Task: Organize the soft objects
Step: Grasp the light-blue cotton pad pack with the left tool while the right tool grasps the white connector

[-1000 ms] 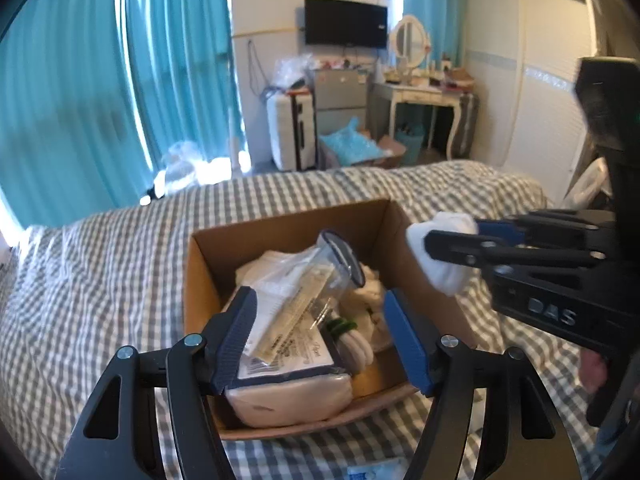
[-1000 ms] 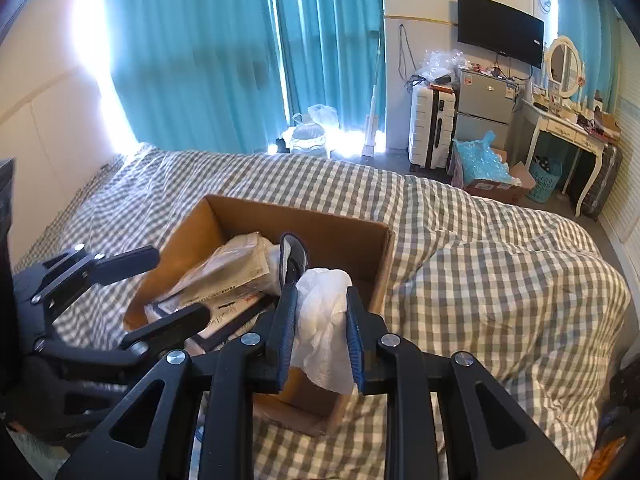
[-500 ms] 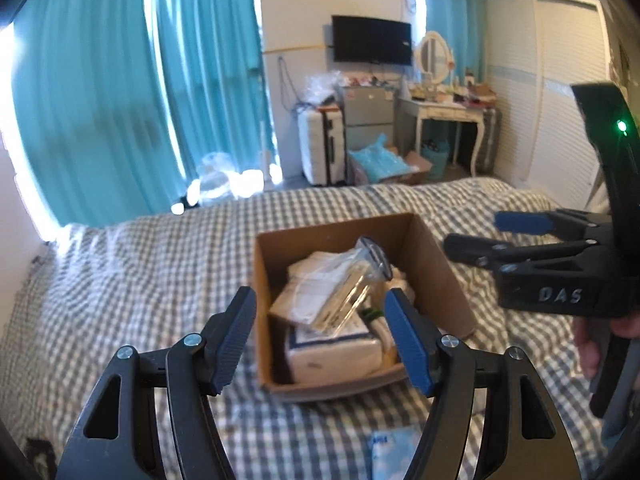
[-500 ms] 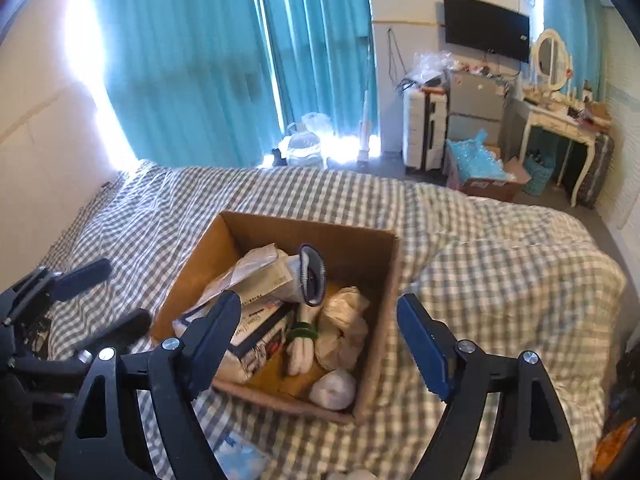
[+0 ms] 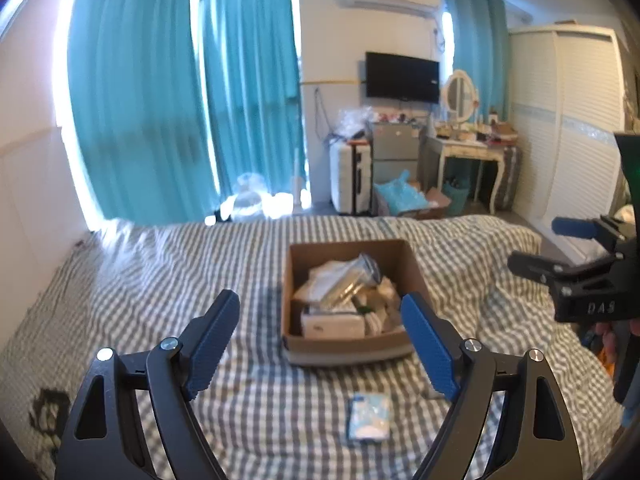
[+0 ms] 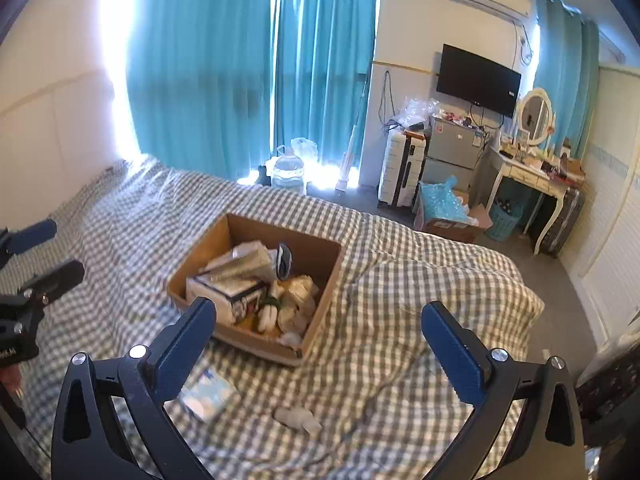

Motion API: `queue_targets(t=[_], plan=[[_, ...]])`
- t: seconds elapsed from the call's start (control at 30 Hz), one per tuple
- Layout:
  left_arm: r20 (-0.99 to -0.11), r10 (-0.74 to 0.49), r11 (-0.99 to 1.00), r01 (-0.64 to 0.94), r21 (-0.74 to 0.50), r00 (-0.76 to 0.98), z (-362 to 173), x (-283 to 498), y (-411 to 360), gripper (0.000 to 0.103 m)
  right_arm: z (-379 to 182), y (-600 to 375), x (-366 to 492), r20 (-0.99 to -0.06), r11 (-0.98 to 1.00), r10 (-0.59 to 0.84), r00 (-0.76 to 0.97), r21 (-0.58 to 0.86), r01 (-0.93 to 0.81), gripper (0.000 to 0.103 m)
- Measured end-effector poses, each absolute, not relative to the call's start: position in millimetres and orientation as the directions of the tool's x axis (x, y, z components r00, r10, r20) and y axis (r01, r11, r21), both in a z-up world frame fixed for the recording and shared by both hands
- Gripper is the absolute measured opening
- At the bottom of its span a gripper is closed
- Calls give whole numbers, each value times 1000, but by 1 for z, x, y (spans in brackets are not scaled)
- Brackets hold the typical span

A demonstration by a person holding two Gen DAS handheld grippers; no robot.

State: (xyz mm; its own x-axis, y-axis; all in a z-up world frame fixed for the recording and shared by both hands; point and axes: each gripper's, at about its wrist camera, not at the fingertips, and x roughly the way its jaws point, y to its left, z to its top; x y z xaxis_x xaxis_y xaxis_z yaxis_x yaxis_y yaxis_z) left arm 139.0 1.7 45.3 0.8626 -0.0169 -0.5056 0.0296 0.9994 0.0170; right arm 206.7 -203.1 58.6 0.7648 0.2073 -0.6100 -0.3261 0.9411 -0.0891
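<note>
Fingers: we hold the left gripper (image 5: 320, 344) and the right gripper (image 6: 320, 344) spread wide, both empty.
Done: the open brown cardboard box (image 6: 320, 312) ahead of our fingers looks nearly full.
Left: a pale blue soft pack (image 6: 206, 394) and a small white wad (image 6: 298, 418) lie on the checked bed (image 6: 400, 320), below our fingers.

Black hand-held gripper (image 5: 320, 344), ribbed blue pads (image 5: 212, 344)

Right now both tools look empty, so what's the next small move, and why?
Probably lower the right tool toward the small white crumpled item on the checked bedspread just ahead of it. Both tools are open and empty, the left tool too. That item and the pale blue packet lie outside the cardboard box, which already holds the other items.
</note>
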Motion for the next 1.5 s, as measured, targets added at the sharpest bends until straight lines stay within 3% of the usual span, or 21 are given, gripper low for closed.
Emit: queue_targets(t=[0.23,0.37,0.57,0.8,0.97,1.07,1.2,1.27,1.3,1.37,1.5], plan=[[-558,37,999,-50,-7,829,5,138,-7,84,25,-207,194,-652,915,226,724,-113,-386,103],[-613,14,997,-60,-54,790,-35,148,-12,84,-15,-203,201,-705,893,243,667,-106,-437,103],[-689,35,997,-69,-22,724,-87,162,-33,84,-84,-200,225,-786,880,229,575,-86,-468,102],[-759,47,997,-82,-8,649,-143,181,-48,84,-162,-197,254,-901,871,232,367,25,-490,74],[-802,49,995,-102,-15,595,-169,191,-53,84,-186,-191,263,-935,862,227,273,63,-503,74],[-815,47,994,-104,-17,577,-179,194,-56,82,-193,-188,262,-943,861,207,259,49,-507,54],[-834,49,993,-119,-20,549,-194,196,-55,82,-188,-195,261,-931,869,238,276,77,-490,46],[-833,46,993,-116,-21,551,-197,194,-54,81,-181,-202,258,-921,874,246,302,76,-481,35],[-831,44,994,-108,-19,555,-198,193,-55,79,-179,-204,257,-917,876,247,312,74,-477,34],[-826,46,996,-94,-8,561,-197,190,-57,56,-174,-207,255,-908,879,248,336,66,-472,33],[-821,16,998,-61,-23,570,-192,186,-57,54,-165,-210,251,-896,879,238,376,34,-476,32]])
